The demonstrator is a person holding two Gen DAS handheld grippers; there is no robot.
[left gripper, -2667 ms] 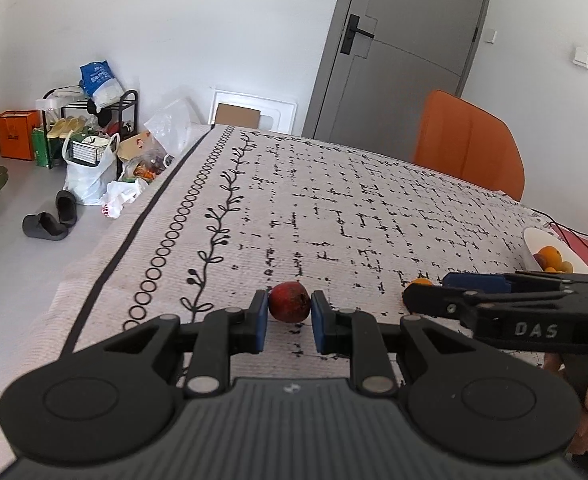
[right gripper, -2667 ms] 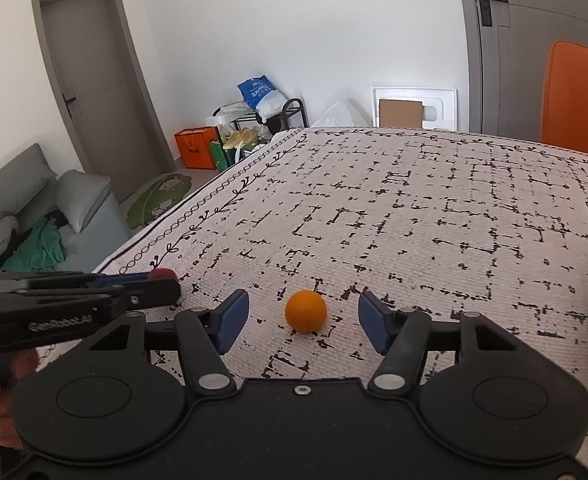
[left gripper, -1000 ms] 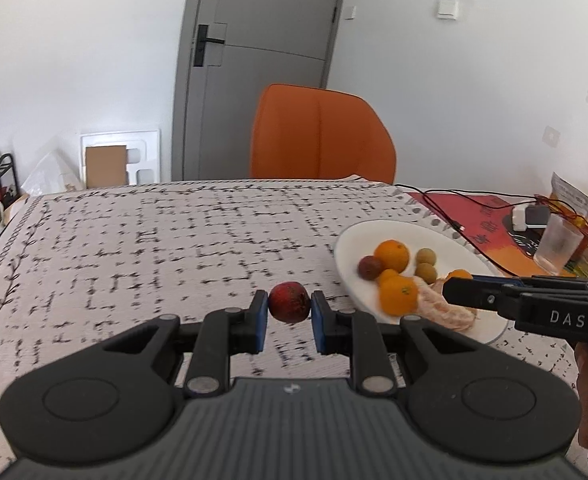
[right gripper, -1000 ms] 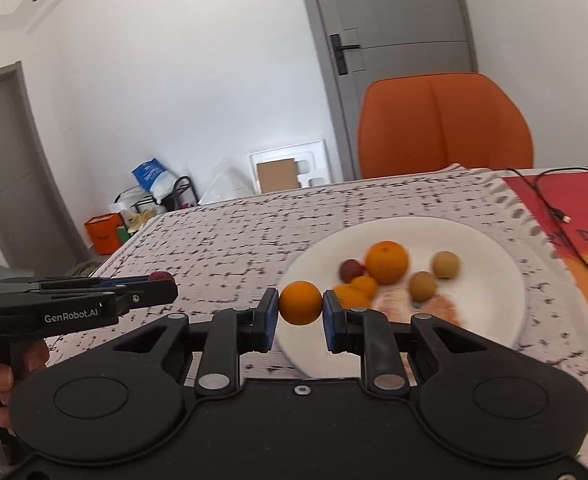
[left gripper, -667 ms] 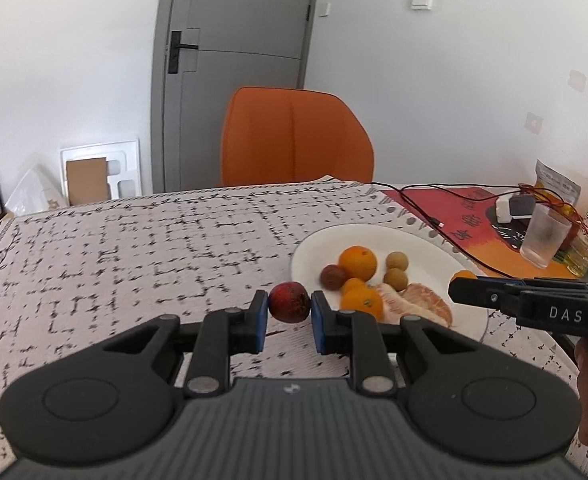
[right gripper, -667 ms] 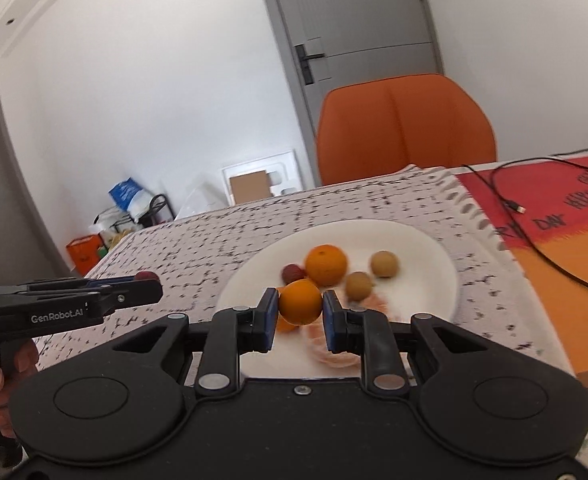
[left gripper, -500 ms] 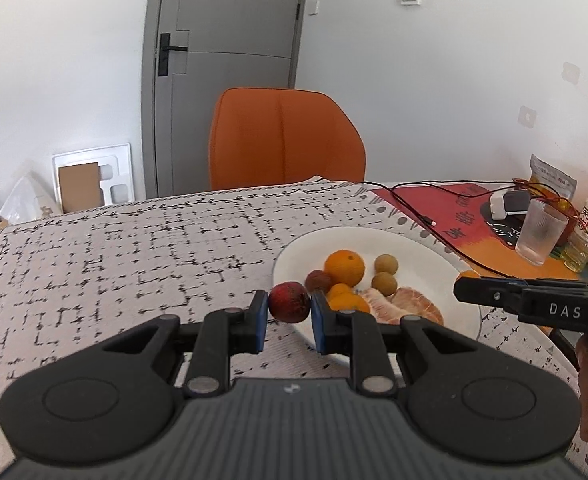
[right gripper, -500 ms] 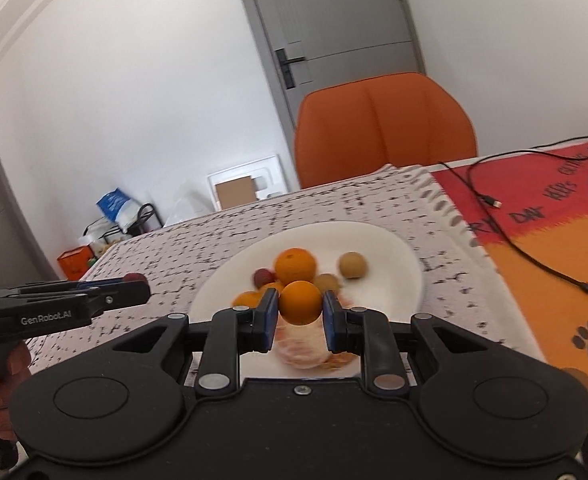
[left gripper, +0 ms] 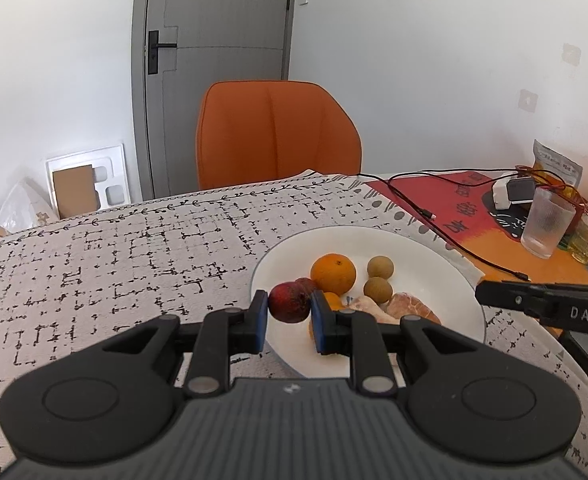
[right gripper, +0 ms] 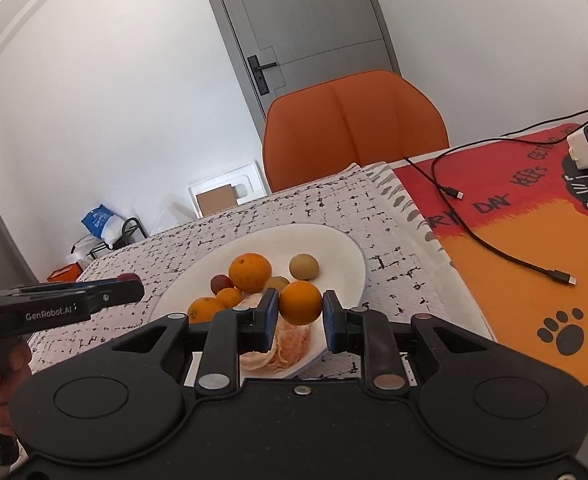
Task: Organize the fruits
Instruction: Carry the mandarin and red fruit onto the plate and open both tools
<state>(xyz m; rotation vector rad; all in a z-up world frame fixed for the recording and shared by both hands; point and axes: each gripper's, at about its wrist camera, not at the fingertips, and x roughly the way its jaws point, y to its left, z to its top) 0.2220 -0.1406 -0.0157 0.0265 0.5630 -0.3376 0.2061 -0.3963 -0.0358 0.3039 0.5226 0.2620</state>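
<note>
Left fingers (left gripper: 289, 307): clamped on red fruit (left gripper: 290, 302), over plate (left gripper: 450, 264) rim at 9 o'clock.
Right fingers (right gripper: 300, 303): clamped on orange (right gripper: 300, 302), over plate's 5 o'clock part, nearer centre.

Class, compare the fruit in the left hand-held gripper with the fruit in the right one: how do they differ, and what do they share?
The left hand-held gripper holds a dark red fruit; the right hand-held gripper holds a bright small orange. The red fruit looks mottled and uneven, the small orange smooth and round. Both are pinched between blue pads above the white plate.
</note>
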